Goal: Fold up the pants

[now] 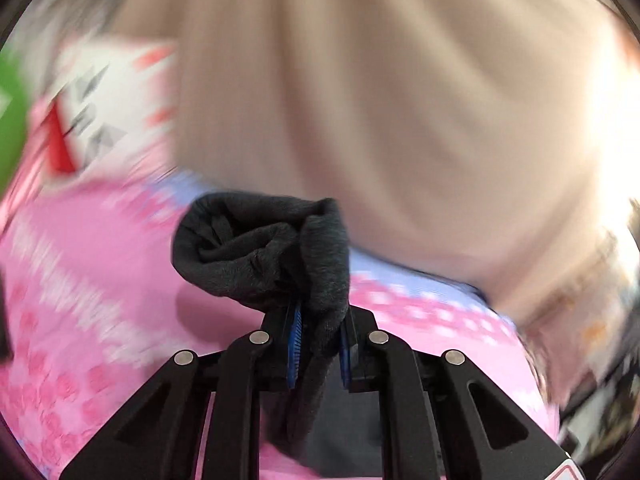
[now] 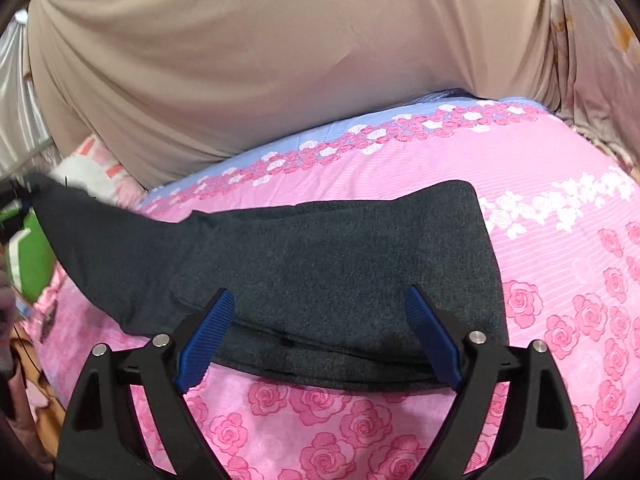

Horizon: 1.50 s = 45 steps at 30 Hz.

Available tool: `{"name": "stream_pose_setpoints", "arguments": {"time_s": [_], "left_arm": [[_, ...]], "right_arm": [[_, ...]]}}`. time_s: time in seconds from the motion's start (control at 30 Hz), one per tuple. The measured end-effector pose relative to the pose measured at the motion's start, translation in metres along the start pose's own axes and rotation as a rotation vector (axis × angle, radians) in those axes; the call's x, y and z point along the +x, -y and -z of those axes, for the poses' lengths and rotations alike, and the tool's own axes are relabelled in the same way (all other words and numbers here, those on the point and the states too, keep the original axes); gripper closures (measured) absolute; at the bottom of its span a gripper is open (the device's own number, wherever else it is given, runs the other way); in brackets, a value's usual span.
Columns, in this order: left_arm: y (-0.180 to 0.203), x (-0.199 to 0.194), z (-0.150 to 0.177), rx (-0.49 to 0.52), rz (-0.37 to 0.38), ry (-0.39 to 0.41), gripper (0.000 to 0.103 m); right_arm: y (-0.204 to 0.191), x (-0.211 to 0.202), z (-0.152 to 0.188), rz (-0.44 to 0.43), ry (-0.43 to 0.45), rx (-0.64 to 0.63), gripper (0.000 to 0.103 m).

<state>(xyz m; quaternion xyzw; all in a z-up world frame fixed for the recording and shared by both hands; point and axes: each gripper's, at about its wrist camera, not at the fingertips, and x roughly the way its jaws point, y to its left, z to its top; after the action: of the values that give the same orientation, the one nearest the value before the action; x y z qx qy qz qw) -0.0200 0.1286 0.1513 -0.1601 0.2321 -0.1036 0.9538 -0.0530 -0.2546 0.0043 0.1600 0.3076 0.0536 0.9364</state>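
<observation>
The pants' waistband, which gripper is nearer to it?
Right. The right gripper hovers open just over the waistband; the left gripper is clamped on the far leg end.

In the left wrist view almost everything behind the dark pants [image 1: 264, 256] is smeared by blur — the pink sheet [image 1: 80, 280], the tan cloth [image 1: 360, 100] at the top, and a white thing with red marks [image 1: 108, 92] at the upper left that is too fuzzy to name. A green shape [image 1: 10, 120] is cut off by the left edge. The right side is washed out by bright light.

In the right wrist view the far end of the pants [image 2: 280, 256] runs to the left edge — what holds it there is too small to tell.
</observation>
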Motion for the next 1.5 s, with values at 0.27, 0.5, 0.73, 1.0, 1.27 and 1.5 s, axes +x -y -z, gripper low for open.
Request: {"name": "stream_pose_setpoints", "arguments": {"time_s": [0.27,0.5,0.73,1.0,1.27,1.5], "left_arm": [[0.124,0.065,0.074,0.123,0.196,-0.241,0.029],[0.116,0.047,0.097,0.133,0.122,-0.202,0.017],[0.059,0.050,0.104,0.165,-0.113,-0.182,0.017],[-0.006,0.044,0.130,0.083,-0.140,-0.250,0.017],[-0.004,0.034,0.133,0.131,-0.063,-0.266,0.017],[0.016,0.057,0.160,0.155,0.014,-0.371,0.017]], "right_arm": [[0.004,-0.007,0.001,-0.044,0.030,0.031,0.015],[0.009,0.001,-0.002,-0.130,-0.045,0.077,0.015],[0.025,0.034,-0.032,-0.213,-0.125,0.243,0.015],[0.008,0.090,-0.068,-0.157,-0.201,0.198,0.030],[-0.044,0.048,-0.106,-0.118,-0.100,0.003,0.096],[0.015,0.084,-0.047,-0.140,-0.314,0.195,0.029]]}}
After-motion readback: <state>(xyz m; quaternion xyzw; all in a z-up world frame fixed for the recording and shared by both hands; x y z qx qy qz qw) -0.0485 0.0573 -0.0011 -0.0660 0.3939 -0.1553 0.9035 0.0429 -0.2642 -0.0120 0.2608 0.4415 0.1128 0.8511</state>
